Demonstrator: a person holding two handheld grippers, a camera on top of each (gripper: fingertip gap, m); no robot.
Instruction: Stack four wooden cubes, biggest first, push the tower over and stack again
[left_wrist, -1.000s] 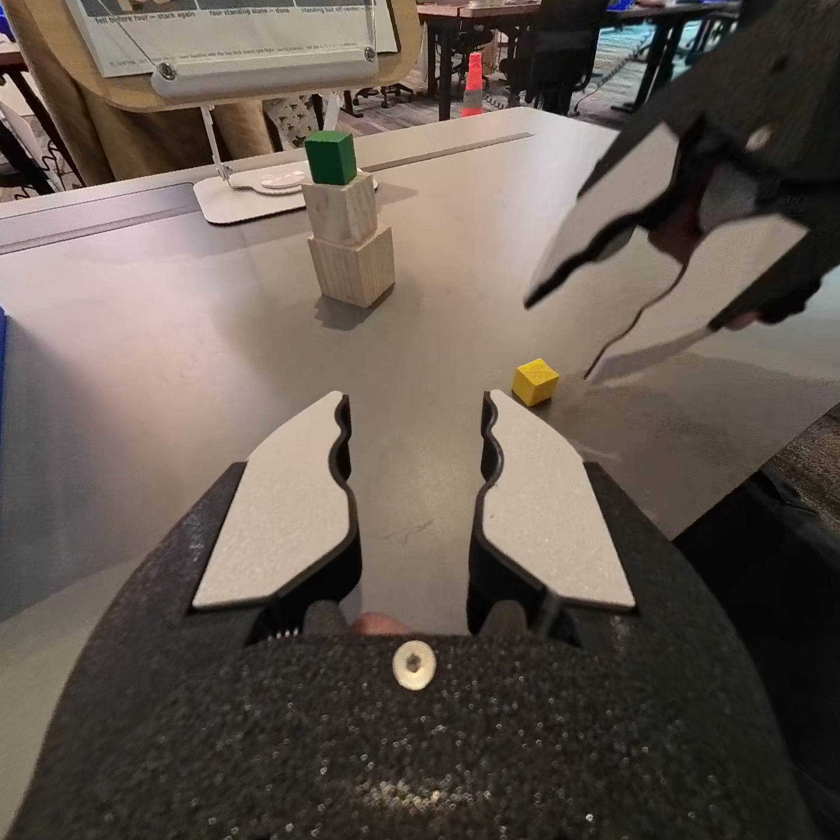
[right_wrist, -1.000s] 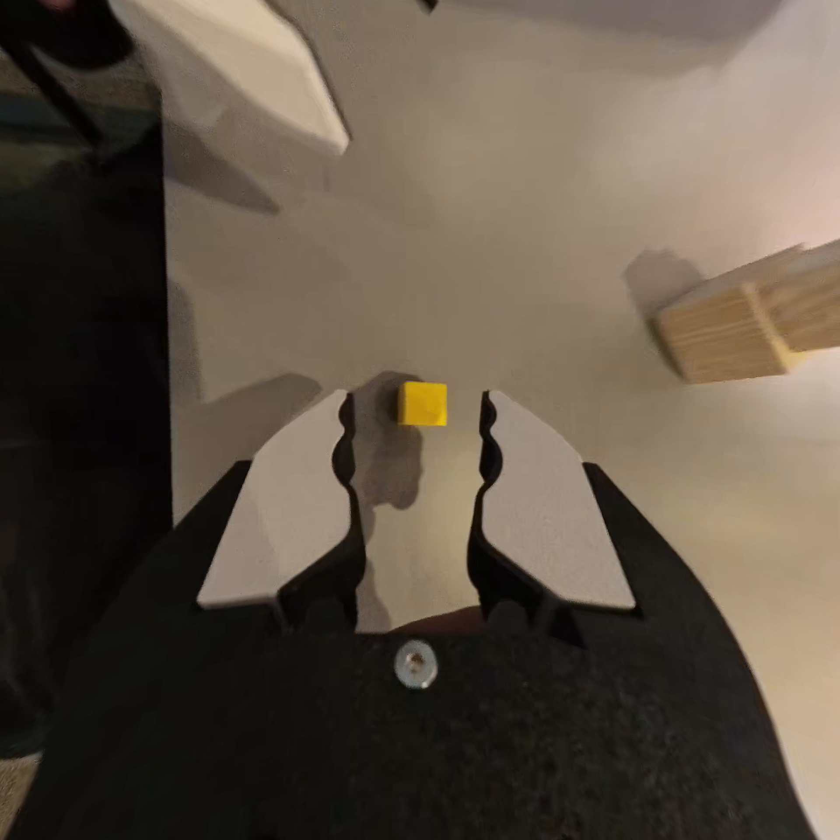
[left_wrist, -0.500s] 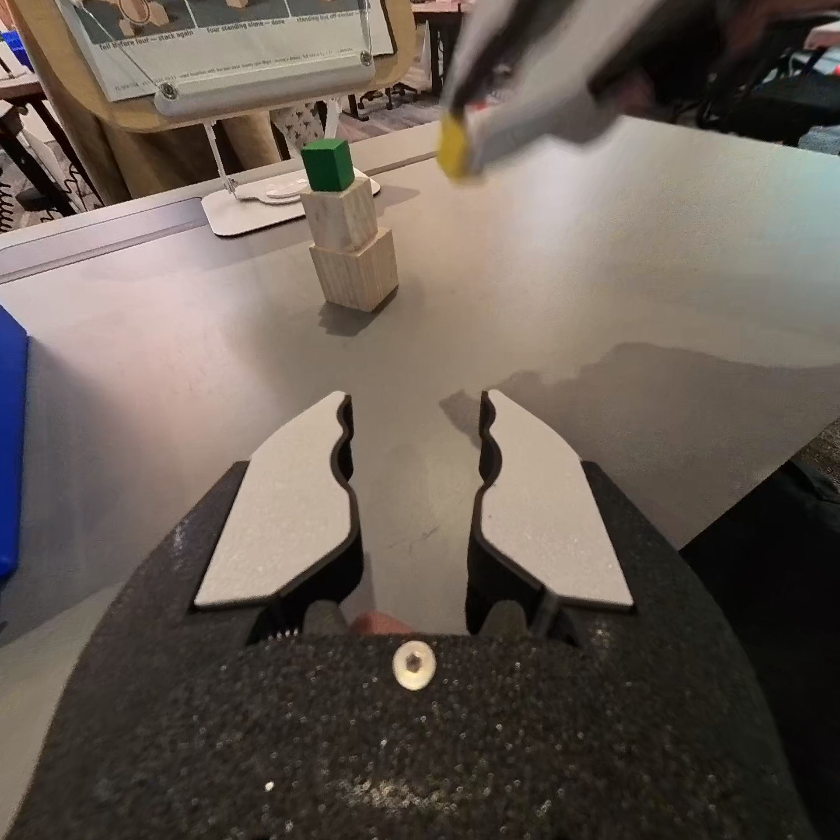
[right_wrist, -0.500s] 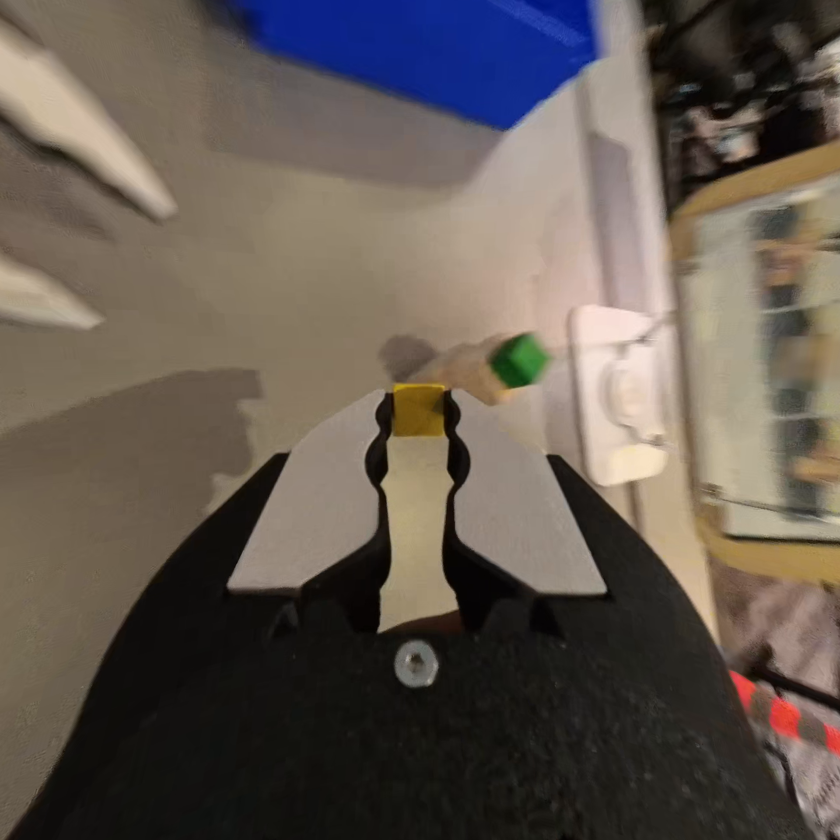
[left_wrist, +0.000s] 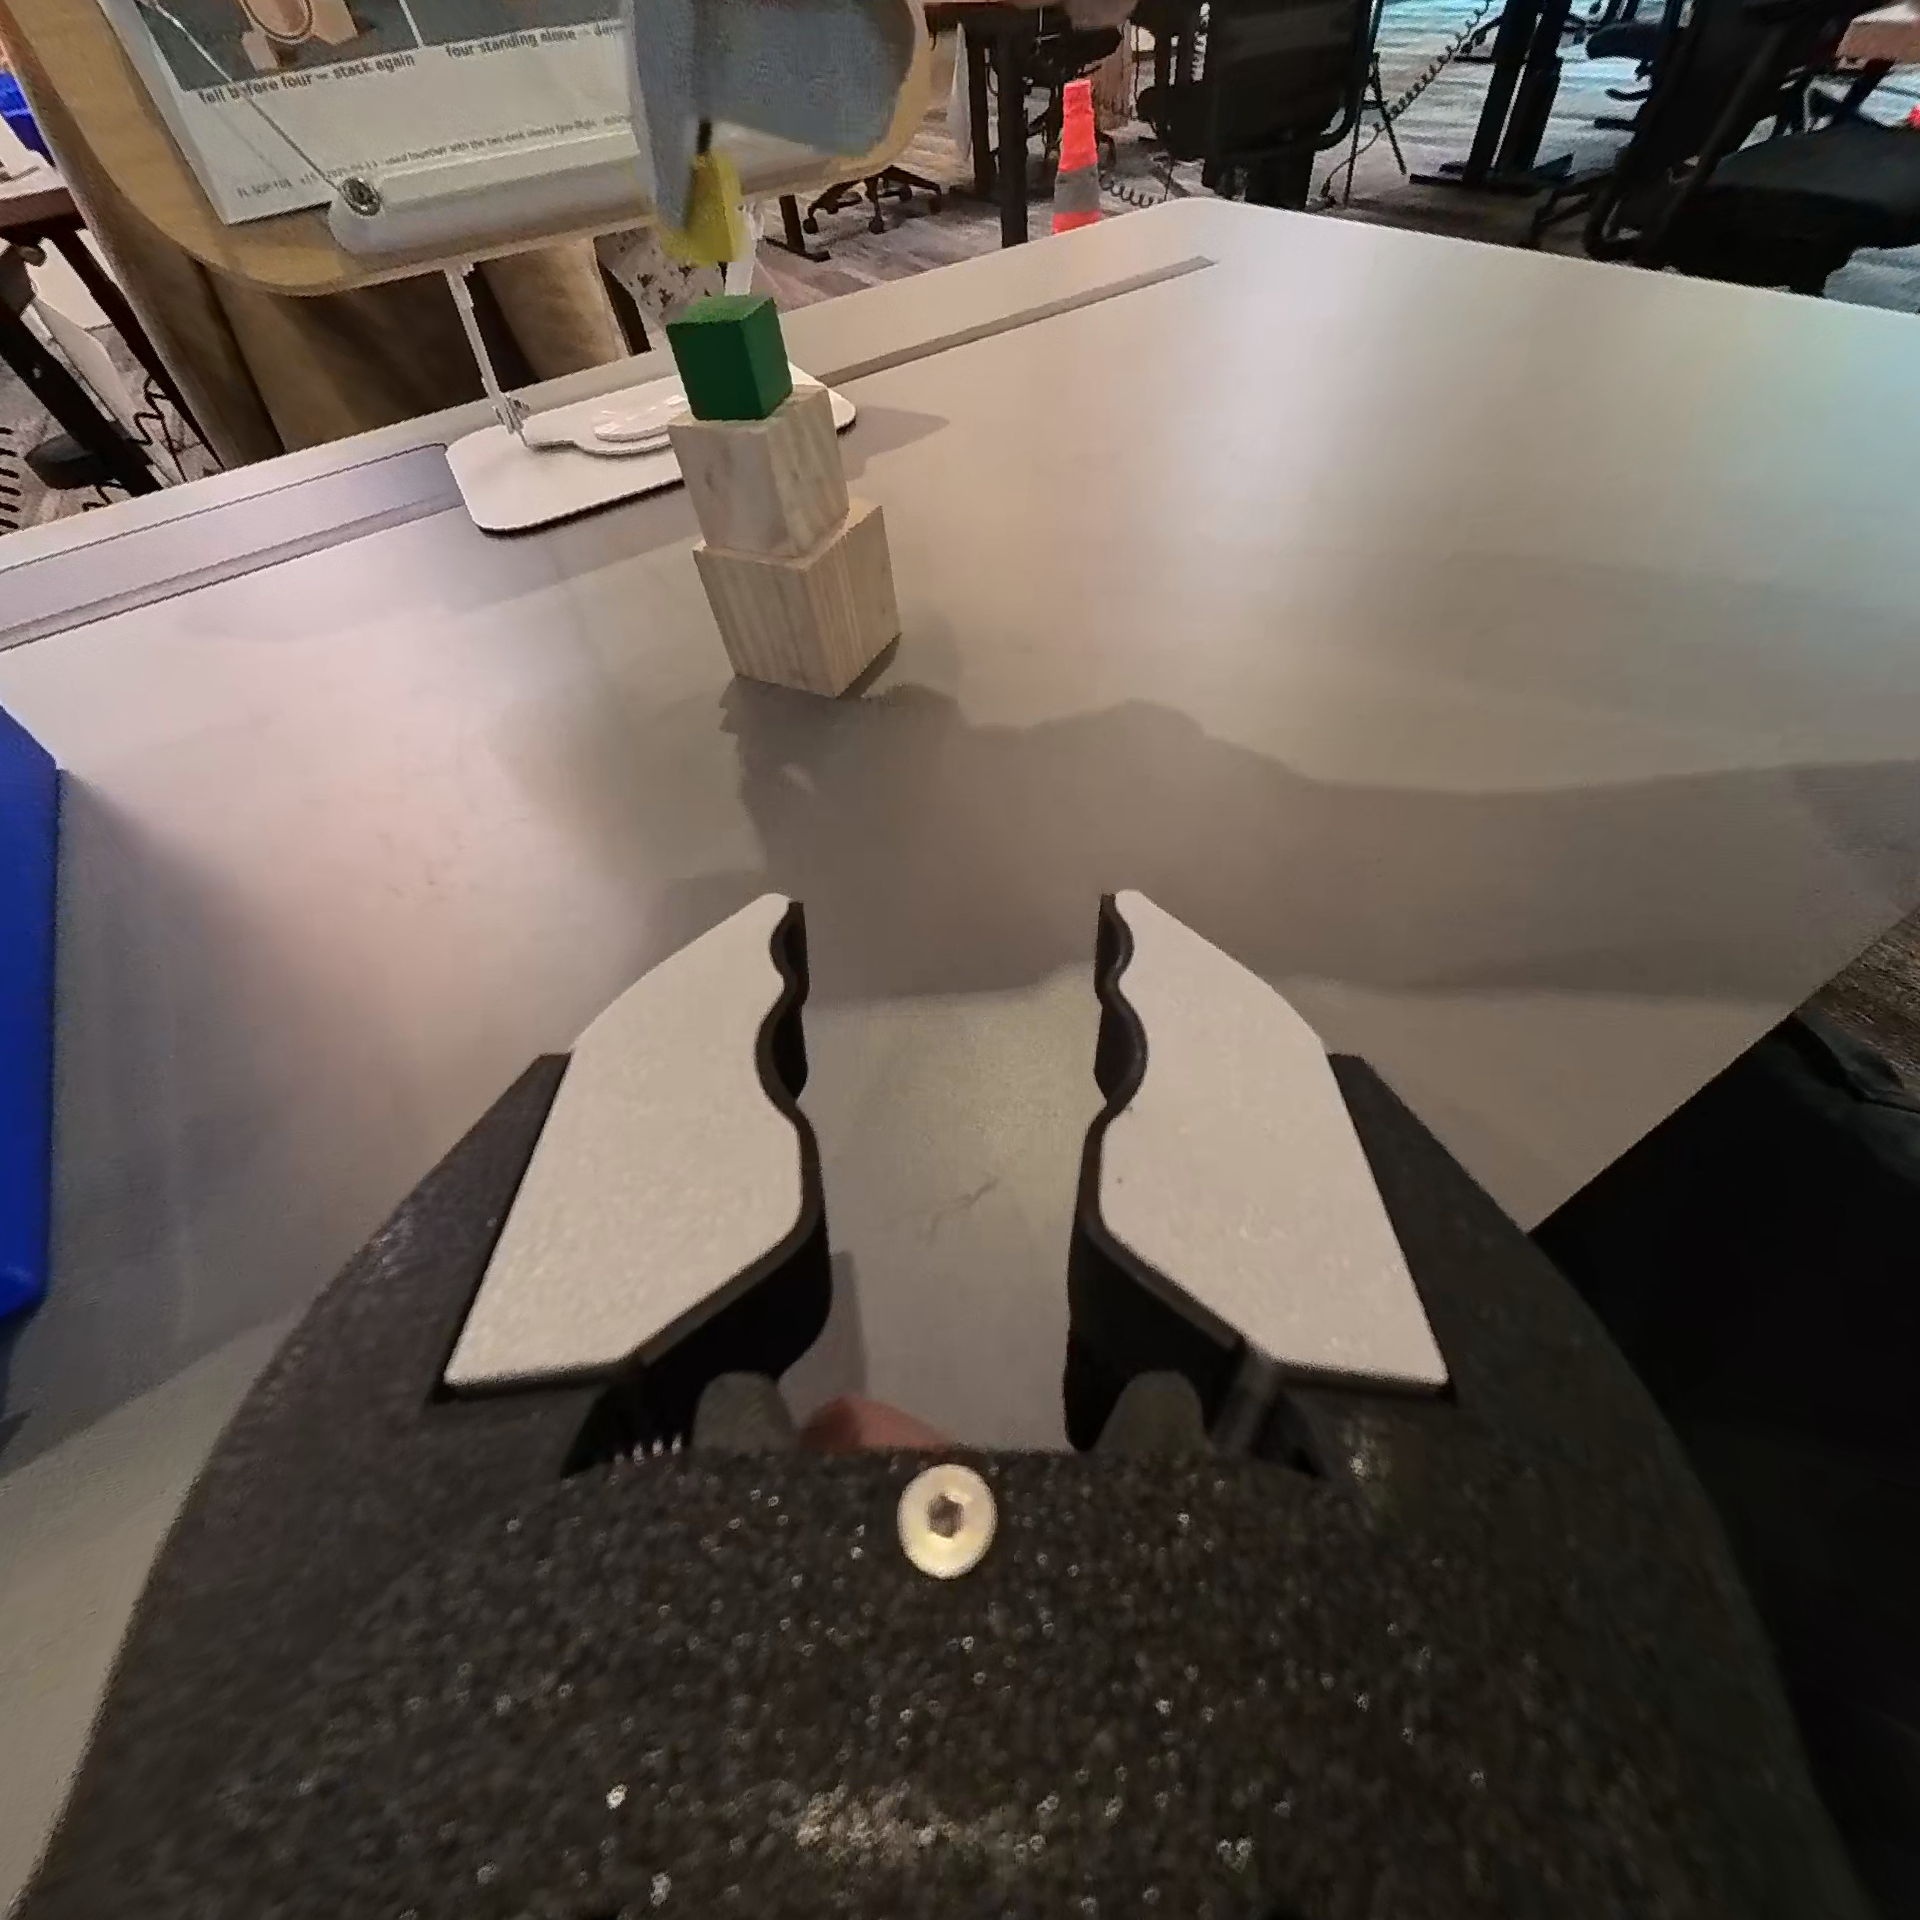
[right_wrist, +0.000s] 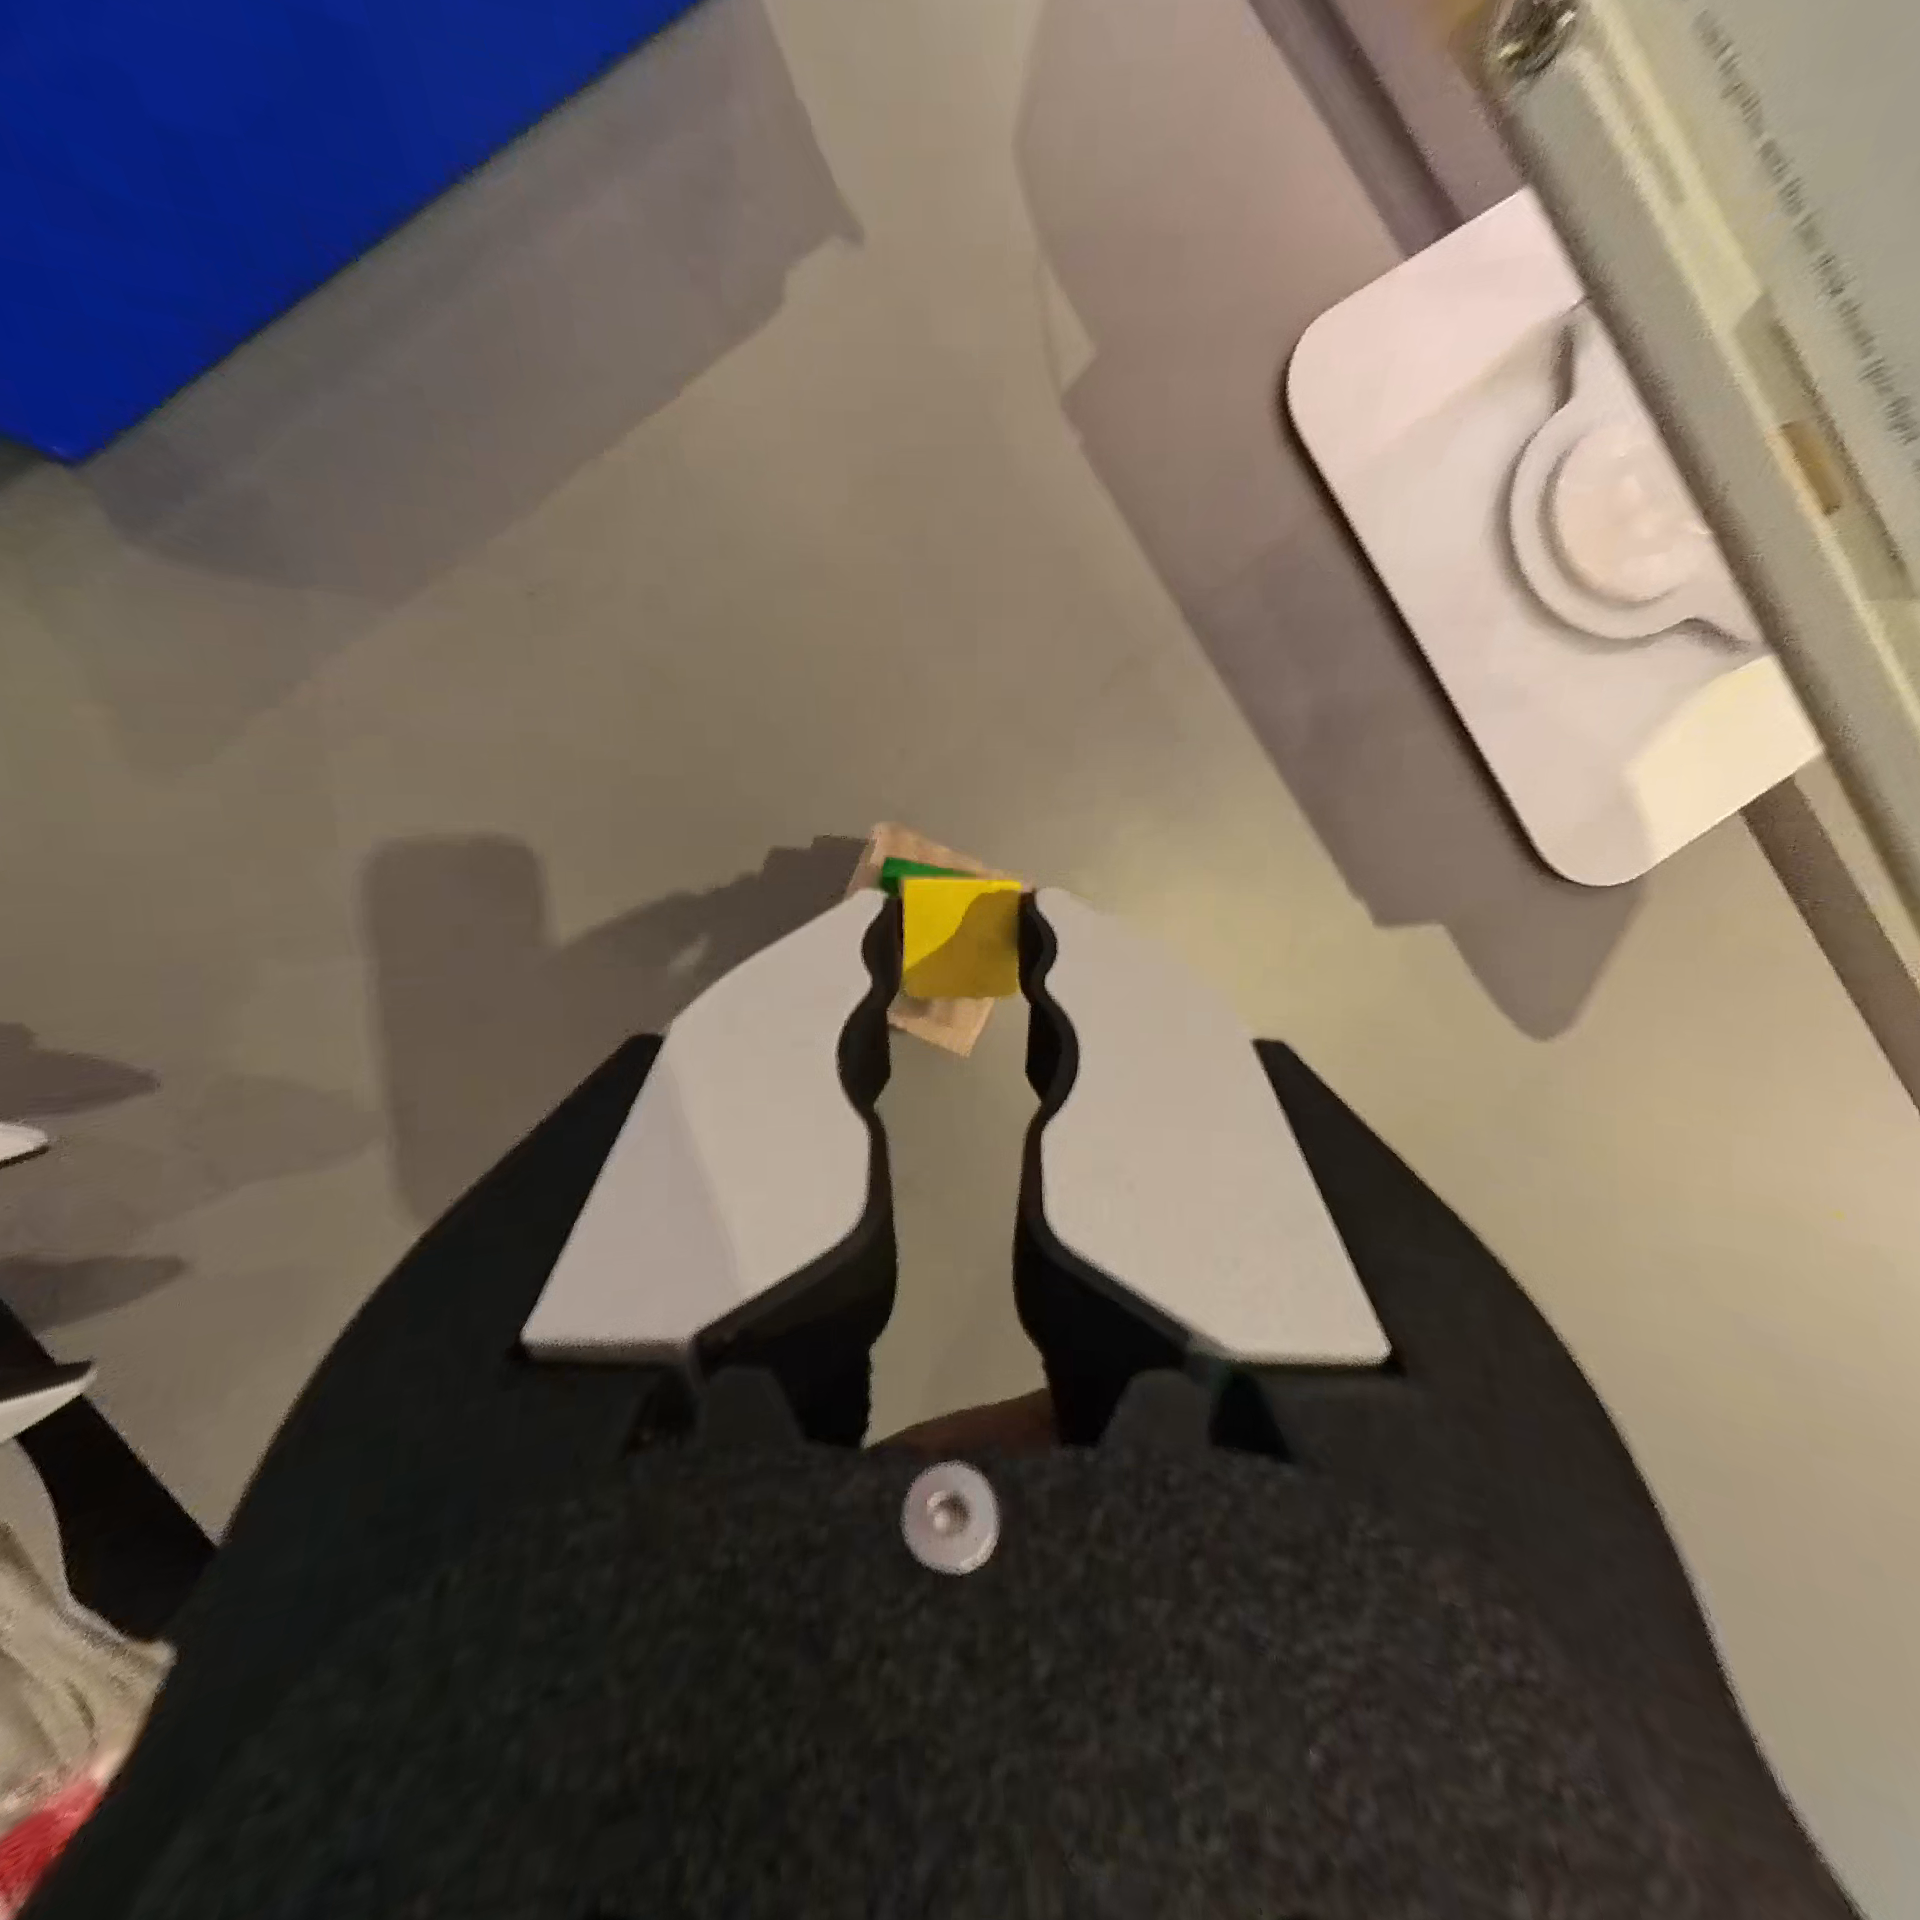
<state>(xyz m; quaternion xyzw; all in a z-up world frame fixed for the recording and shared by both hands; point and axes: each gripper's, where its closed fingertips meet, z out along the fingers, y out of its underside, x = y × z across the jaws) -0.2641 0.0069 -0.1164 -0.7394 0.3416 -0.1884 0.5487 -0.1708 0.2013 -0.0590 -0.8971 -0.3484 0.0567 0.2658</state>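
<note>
A tower of three cubes stands on the grey table (left_wrist: 1351, 582): a large pale wooden cube (left_wrist: 800, 613) at the bottom, a smaller pale cube (left_wrist: 758, 483) on it, and a green cube (left_wrist: 727, 355) on top. My right gripper (right_wrist: 956, 914) is shut on a small yellow cube (right_wrist: 956, 940) and holds it just above the green cube (right_wrist: 902, 871), pointing straight down. In the left wrist view the yellow cube (left_wrist: 709, 213) hangs a little above the tower. My left gripper (left_wrist: 951, 925) is open and empty, low over the near part of the table.
A white stand base (left_wrist: 582, 468) holding a printed sheet (left_wrist: 395, 94) sits right behind the tower. A blue bin (left_wrist: 21, 1018) is at the table's left edge. The table's near right edge (left_wrist: 1704, 1070) drops to a dark floor. Chairs and an orange cone (left_wrist: 1078, 156) stand beyond. My hands' fingertips stand some 25 centimeters from each other.
My right gripper closed on the yellow cube on the table, lifted it and carried it left to above the tower. The left gripper stayed open and barely moved.
</note>
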